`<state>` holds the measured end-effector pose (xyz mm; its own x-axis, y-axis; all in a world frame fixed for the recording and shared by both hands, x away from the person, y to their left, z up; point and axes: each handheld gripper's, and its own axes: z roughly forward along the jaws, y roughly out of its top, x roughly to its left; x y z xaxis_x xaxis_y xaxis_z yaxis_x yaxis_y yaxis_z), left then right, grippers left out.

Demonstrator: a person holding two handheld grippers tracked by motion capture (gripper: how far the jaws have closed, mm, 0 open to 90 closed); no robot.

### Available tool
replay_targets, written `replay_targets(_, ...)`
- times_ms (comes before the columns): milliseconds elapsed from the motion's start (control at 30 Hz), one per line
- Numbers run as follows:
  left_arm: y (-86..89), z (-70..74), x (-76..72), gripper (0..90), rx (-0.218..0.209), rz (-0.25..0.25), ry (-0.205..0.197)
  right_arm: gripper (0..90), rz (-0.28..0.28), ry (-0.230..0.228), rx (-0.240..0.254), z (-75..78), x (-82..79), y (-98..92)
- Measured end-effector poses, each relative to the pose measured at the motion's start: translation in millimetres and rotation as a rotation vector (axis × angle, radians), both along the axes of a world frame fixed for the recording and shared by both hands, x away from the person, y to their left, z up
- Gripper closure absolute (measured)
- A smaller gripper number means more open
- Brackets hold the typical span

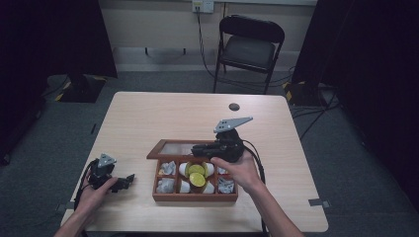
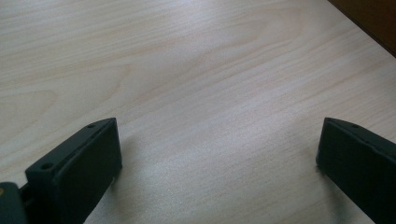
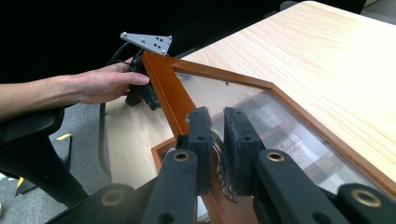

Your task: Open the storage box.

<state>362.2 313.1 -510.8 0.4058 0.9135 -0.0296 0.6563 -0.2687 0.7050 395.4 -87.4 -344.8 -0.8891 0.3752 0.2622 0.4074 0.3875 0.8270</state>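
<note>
Two jaws of the right gripper [image 3: 217, 121] clamp the box lid [image 3: 261, 116].

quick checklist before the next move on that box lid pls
1. Right gripper fingers closed on the front edge of the glass lid: ok.
2. Lid raised off the wooden box and standing open: ok.
3. Left gripper fingers wide apart over bare table, nothing between them: ok.
4. Left hand parked away from the box: ok.
5. Box contents, the yellow-green fruit and wrapped pieces, sitting low inside their compartments: ok.
6. How firmly the lid hinge holds: cannot tell.
</note>
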Motion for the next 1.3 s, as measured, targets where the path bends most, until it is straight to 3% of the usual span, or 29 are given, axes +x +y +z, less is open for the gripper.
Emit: replay_targets(1300, -0.1, 0.0, -0.1, 0.0, 0.0, 0.001, 0.0, 82.1, -0.029, 0.038, 0.007, 17.9, 21.9, 0.1)
